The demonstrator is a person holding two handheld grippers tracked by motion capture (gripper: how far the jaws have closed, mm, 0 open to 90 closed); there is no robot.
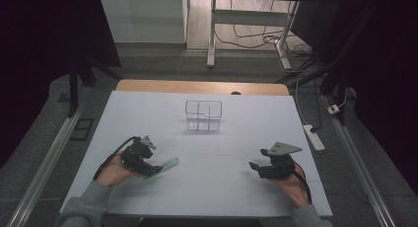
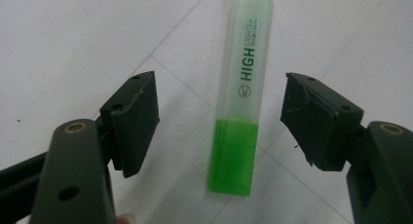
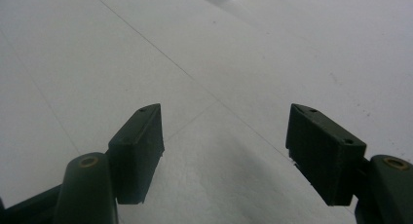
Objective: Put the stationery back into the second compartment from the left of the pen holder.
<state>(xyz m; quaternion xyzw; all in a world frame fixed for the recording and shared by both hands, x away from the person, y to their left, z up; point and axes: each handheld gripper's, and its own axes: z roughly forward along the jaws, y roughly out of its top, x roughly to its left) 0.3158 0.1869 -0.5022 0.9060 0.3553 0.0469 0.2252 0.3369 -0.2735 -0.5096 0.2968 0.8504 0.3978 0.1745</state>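
A green highlighter (image 2: 238, 107) lies flat on the white table, its clear cap pointing away from the camera. My left gripper (image 2: 219, 117) stands open around it, one jaw on each side, with a gap between each pad and the pen. From above, the highlighter (image 1: 165, 166) pokes out to the right of the left gripper (image 1: 153, 170) at the table's front left. My right gripper (image 3: 224, 136) is open over bare table, nothing between its jaws; in the high view the right gripper (image 1: 254, 167) rests at the front right.
A clear plastic organiser with compartments (image 1: 203, 115) stands in the middle of the far half of the white table (image 1: 212, 187). A power strip (image 1: 314, 137) and cables lie on the floor to the right. A metal rail (image 1: 44, 168) runs along the left side.
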